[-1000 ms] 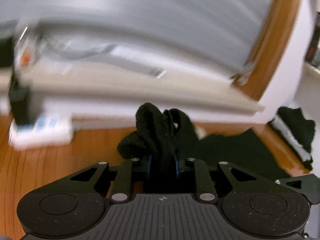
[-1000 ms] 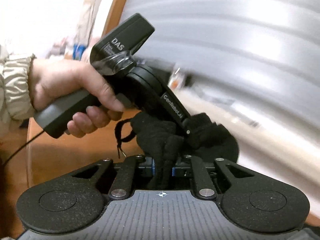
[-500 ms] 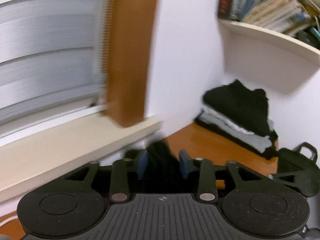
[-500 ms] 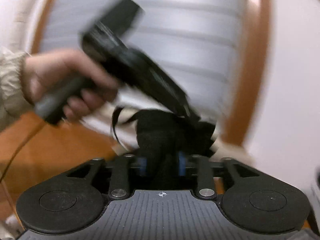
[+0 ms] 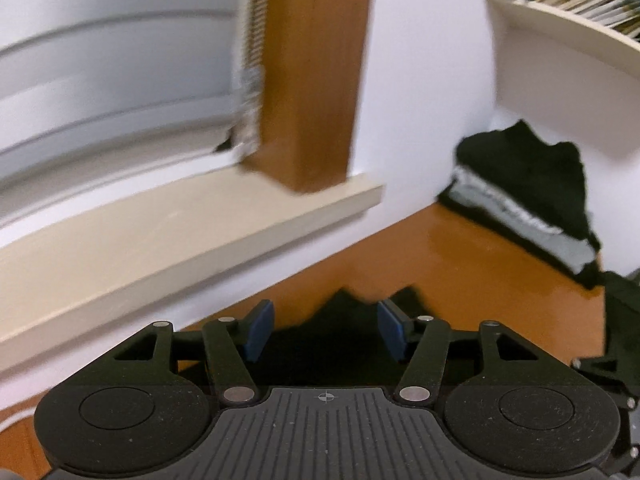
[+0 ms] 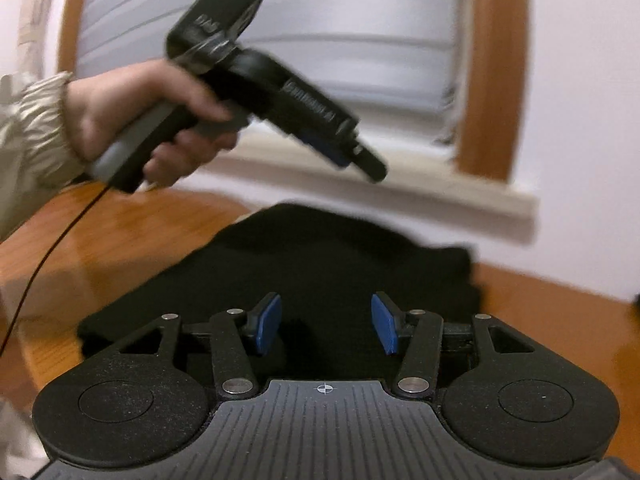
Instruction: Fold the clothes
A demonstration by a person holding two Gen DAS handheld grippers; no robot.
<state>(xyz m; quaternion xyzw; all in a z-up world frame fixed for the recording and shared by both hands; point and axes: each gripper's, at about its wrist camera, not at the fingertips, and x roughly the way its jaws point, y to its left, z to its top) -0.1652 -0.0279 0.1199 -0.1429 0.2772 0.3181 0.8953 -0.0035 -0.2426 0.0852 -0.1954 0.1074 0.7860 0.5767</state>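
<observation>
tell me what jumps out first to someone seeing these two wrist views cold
First the black garment, lying folded flat on the orange wooden table just beyond the open right gripper. Above it to the left, a hand in a pale sleeve holds the left gripper in the air. In the left wrist view, a stack of folded clothes sits in the far right corner under a bookshelf.

surface: wooden table (image 6: 120, 232) | on it: black garment (image 6: 320, 264); folded clothes stack (image 5: 532, 196)
</observation>
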